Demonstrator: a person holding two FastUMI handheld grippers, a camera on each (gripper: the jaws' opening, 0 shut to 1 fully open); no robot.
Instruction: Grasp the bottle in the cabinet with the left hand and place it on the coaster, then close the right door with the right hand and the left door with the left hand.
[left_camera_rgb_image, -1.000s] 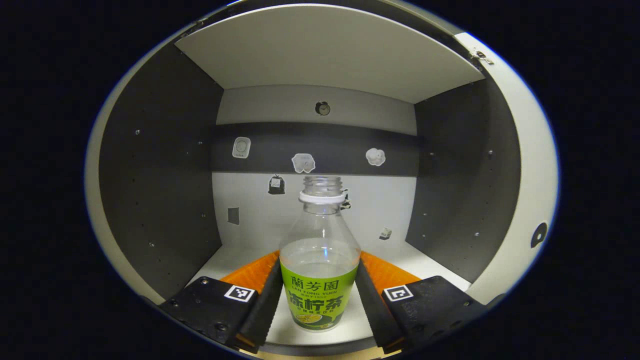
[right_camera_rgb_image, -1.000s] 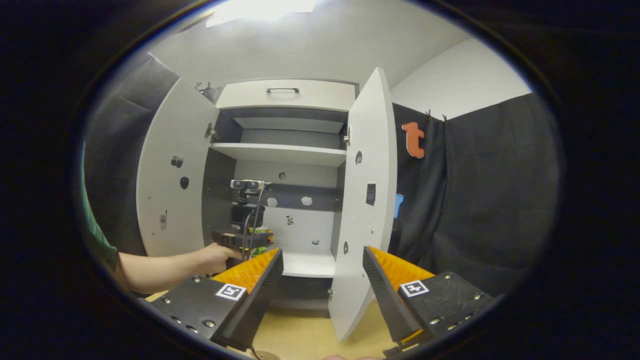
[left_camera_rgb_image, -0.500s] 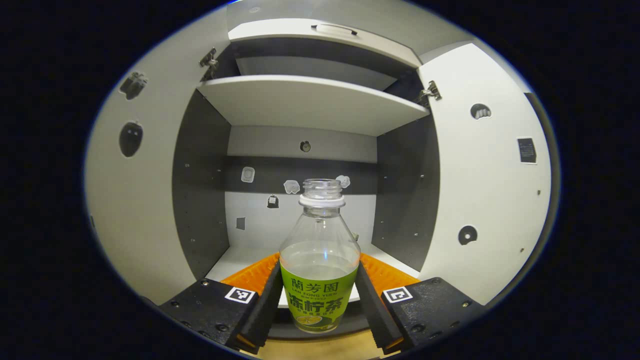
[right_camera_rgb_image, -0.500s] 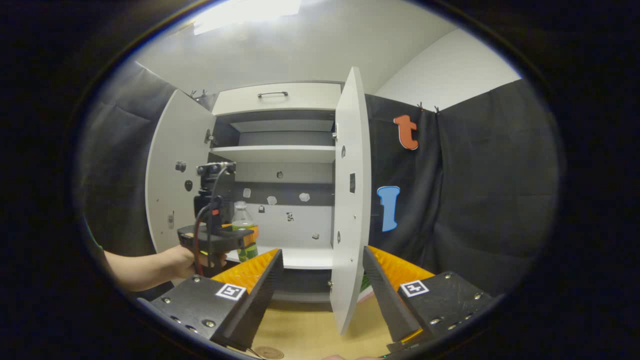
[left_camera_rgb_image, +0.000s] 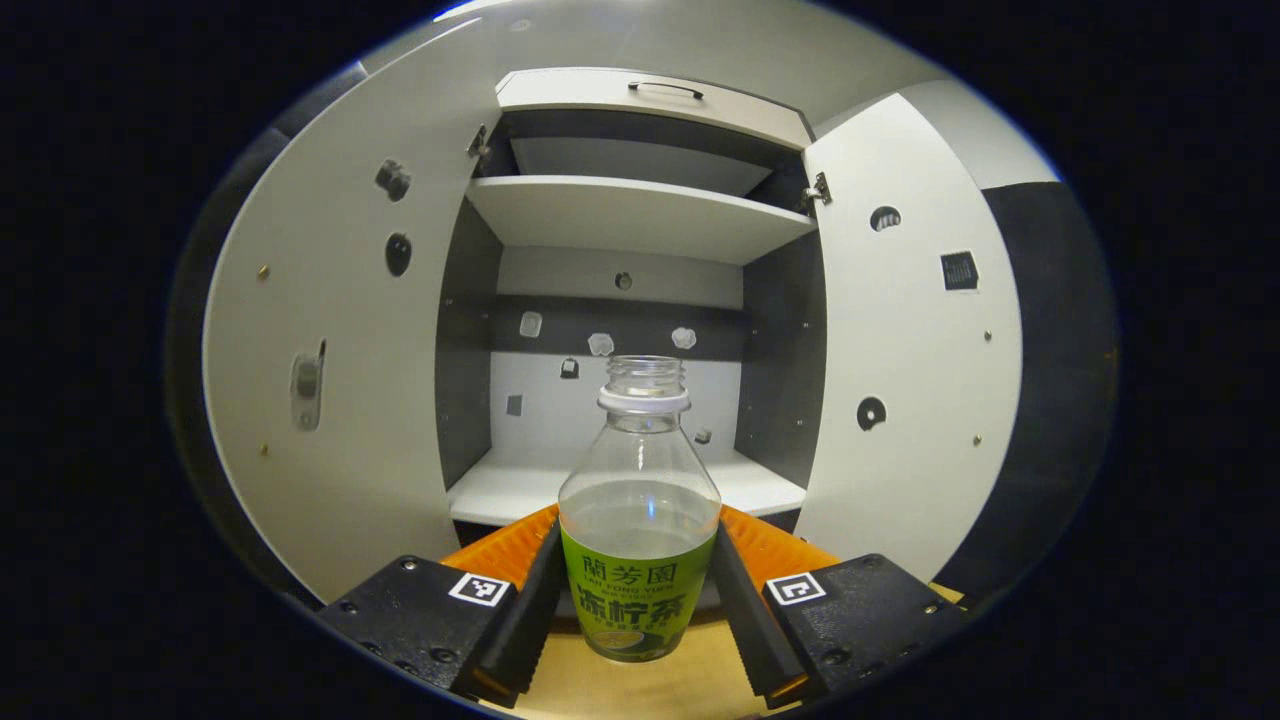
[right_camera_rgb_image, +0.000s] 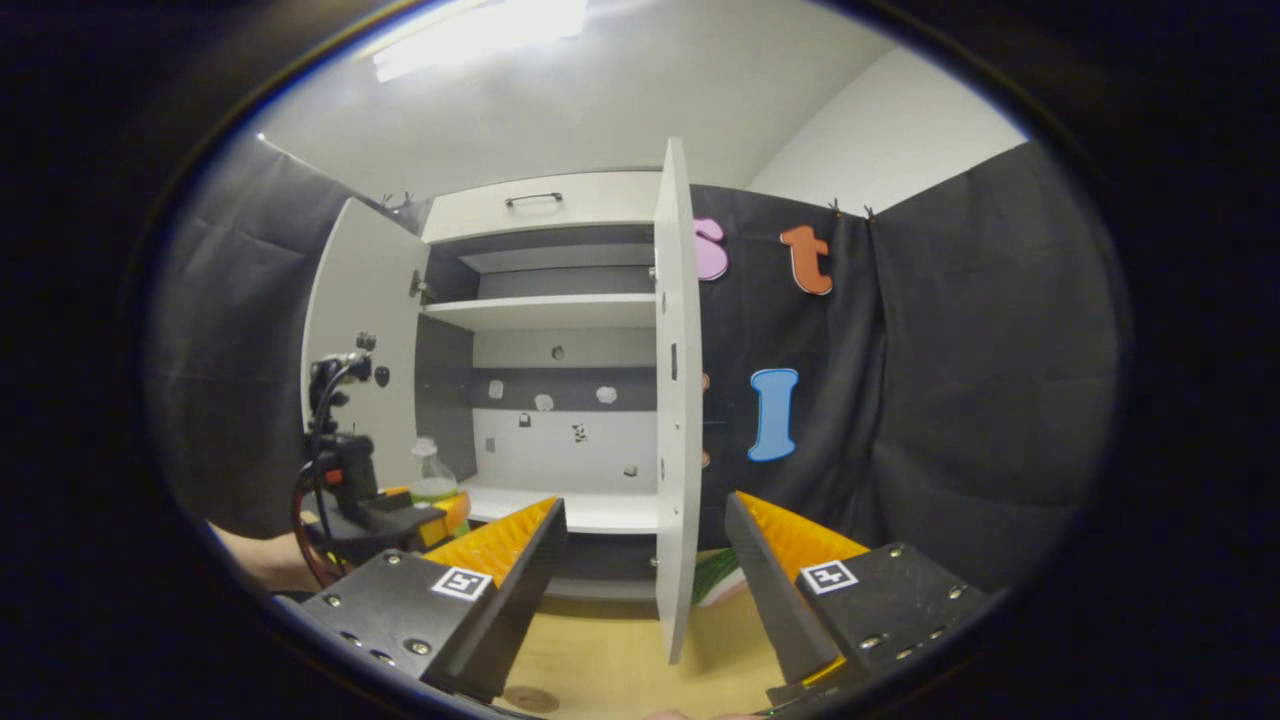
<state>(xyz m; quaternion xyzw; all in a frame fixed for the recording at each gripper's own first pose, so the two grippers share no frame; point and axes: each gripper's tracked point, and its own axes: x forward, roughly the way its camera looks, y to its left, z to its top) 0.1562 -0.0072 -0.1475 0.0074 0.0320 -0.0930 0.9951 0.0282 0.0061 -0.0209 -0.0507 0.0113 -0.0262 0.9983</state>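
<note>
Left claw (left_camera_rgb_image: 638, 590) is clamped on the bottle (left_camera_rgb_image: 638, 520), one finger pressed to each side of its green label, and the bottle stands upright between them, uncapped, with clear liquid up to about the shoulder. It hangs out in front of the cabinet (left_camera_rgb_image: 625, 215), its base above the wooden surface (left_camera_rgb_image: 650, 685) rather than on the lower shelf (left_camera_rgb_image: 520, 490), which lies behind it at twelve o'clock. Both doors stand open: the left door (left_camera_rgb_image: 330, 400) swings wide at nine o'clock, the right door (left_camera_rgb_image: 910, 380) at three o'clock. From the right gripper view, the right claw (right_camera_rgb_image: 645, 560) has its fingers spread apart with nothing between them, hovering low over the surface (right_camera_rgb_image: 610, 670). Just beyond it at twelve o'clock is the right door (right_camera_rgb_image: 678, 400), seen nearly edge-on, and past that the cabinet's (right_camera_rgb_image: 545, 310) open interior. Out at nine o'clock the left claw (right_camera_rgb_image: 440, 510) shows, gripped by a hand (right_camera_rgb_image: 265, 560) coming in from the edge, with the bottle (right_camera_rgb_image: 432, 475) in its grip in front of the left door (right_camera_rgb_image: 365, 330). Something green and white lies on the surface near the foot of the right door, at about one o'clock from the right claw; I can't tell what it is.
</note>
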